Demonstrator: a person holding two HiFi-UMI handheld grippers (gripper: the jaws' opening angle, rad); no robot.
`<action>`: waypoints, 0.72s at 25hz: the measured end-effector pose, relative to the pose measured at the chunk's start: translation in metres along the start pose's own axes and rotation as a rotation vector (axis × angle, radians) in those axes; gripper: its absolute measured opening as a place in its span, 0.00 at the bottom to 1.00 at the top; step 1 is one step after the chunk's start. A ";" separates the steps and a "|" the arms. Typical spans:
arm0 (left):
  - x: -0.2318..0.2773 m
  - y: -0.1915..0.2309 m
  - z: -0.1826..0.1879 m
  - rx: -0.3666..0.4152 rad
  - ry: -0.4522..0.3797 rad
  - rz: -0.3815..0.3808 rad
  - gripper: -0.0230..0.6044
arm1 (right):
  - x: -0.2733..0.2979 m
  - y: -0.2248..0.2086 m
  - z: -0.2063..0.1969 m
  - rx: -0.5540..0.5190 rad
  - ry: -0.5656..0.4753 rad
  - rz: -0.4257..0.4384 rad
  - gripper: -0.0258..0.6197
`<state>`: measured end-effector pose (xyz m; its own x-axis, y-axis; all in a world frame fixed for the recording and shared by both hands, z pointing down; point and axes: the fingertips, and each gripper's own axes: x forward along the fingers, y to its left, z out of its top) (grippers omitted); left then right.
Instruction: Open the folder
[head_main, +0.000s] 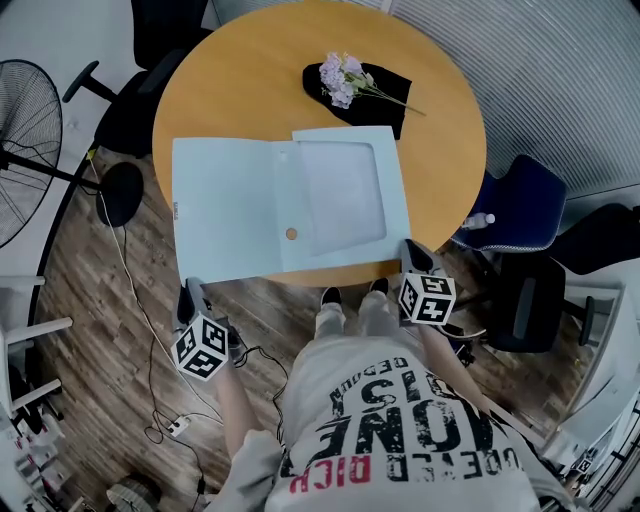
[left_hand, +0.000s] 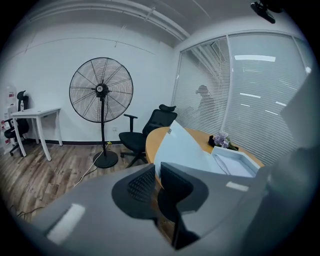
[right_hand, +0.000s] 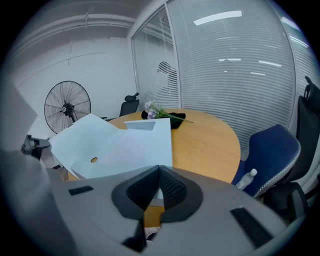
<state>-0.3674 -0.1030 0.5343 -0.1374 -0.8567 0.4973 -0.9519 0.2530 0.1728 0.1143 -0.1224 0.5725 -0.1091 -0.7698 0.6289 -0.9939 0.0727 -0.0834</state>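
Note:
The pale blue folder (head_main: 230, 210) lies open and flat on the round wooden table (head_main: 440, 150), its cover spread to the left and its inner pocket (head_main: 340, 190) on the right. My left gripper (head_main: 192, 295) hangs just off the table's near edge, below the cover's near left corner. In the left gripper view (left_hand: 156, 172) a narrow gap shows between its pads, with nothing in it and the folder (left_hand: 185, 147) beyond. My right gripper (head_main: 415, 255) sits at the folder's near right corner. In the right gripper view (right_hand: 159, 170) its pads meet on the folder's (right_hand: 115, 145) near edge.
A bunch of lilac flowers (head_main: 345, 78) lies on a black cloth at the table's far side. A standing fan (head_main: 25, 150) and a black office chair (head_main: 130, 110) are on the left. A blue chair (head_main: 525, 200) with a water bottle (head_main: 480, 220) stands on the right. Cables trail over the wooden floor (head_main: 150, 380).

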 end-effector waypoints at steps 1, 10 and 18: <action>0.000 -0.001 0.001 0.001 -0.001 -0.001 0.11 | 0.000 0.000 0.000 0.000 0.000 0.000 0.06; -0.005 -0.006 0.005 0.008 -0.015 -0.029 0.11 | 0.000 -0.001 0.001 0.000 0.000 0.000 0.06; -0.016 -0.018 0.017 0.023 -0.059 -0.091 0.11 | -0.002 0.001 0.004 -0.013 0.005 0.017 0.06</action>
<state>-0.3528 -0.1012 0.5091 -0.0655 -0.9008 0.4292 -0.9671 0.1633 0.1951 0.1138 -0.1237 0.5678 -0.1259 -0.7653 0.6313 -0.9920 0.0937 -0.0843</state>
